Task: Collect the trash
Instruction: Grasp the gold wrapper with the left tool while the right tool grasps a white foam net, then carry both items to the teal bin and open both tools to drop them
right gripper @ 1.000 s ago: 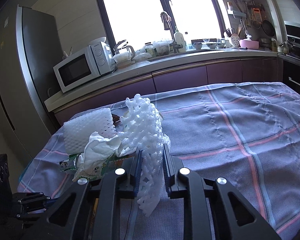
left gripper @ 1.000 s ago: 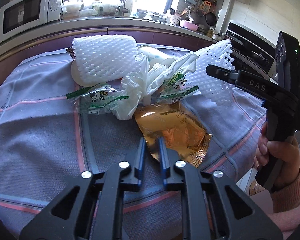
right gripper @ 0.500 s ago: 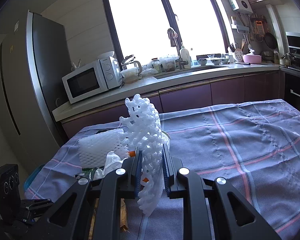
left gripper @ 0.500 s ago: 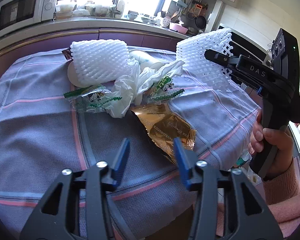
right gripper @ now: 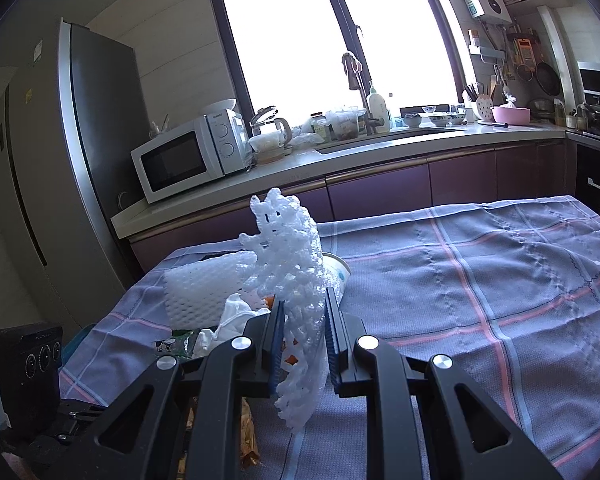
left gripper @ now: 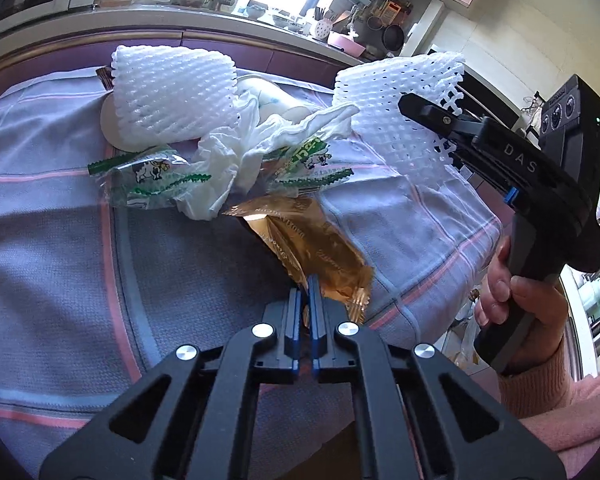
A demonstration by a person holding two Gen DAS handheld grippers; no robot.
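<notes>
A trash pile lies on the checked tablecloth (left gripper: pixel 52 264). My left gripper (left gripper: pixel 305 288) is shut on the near end of a gold foil wrapper (left gripper: pixel 312 240), which lifts off the cloth. My right gripper (right gripper: pixel 303 312) is shut on a white foam net sleeve (right gripper: pixel 288 256) and holds it above the table; the sleeve also shows in the left wrist view (left gripper: pixel 396 96). A second foam net (left gripper: pixel 172 92), crumpled white tissue (left gripper: pixel 236 160), two green-and-clear cow-print wrappers (left gripper: pixel 148 180) and a pale cup (left gripper: pixel 268 100) remain in the pile.
The table's right edge (left gripper: pixel 440 292) drops off by my right hand. A counter with a microwave (right gripper: pixel 188 160), kettle and sink runs behind the table. A tall fridge (right gripper: pixel 52 184) stands at the left. An oven (right gripper: pixel 598 160) stands at the right.
My left gripper opened, moved forward and shut on the gold wrapper's near end. My right gripper lifted the foam net sleeve higher off the pile.
</notes>
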